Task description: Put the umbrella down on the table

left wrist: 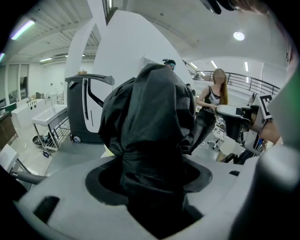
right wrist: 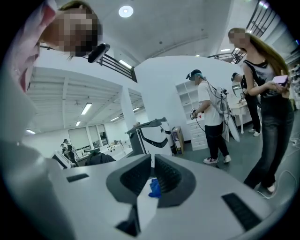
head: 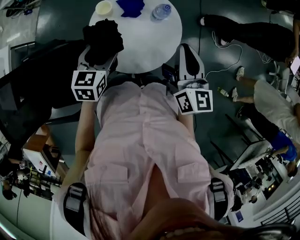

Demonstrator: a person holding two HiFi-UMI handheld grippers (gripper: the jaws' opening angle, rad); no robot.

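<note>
A folded black umbrella (head: 103, 36) hangs over the near left rim of the round white table (head: 150, 42). My left gripper (head: 100, 50) is shut on it. In the left gripper view the umbrella's bunched black fabric (left wrist: 150, 117) fills the space between the jaws of the left gripper (left wrist: 150, 176) and hides the table beneath. My right gripper (head: 187, 50) sits at the table's near right rim, apart from the umbrella. In the right gripper view the right gripper (right wrist: 153, 159) has its jaws together at the tips, with nothing in them.
At the table's far side stand a pale cup (head: 104, 7), a blue cloth (head: 130, 6) and a water bottle (head: 161, 11). The blue cloth (right wrist: 154, 187) shows past the right jaws. People (head: 274, 105) and cables (head: 220, 42) are on the floor to the right.
</note>
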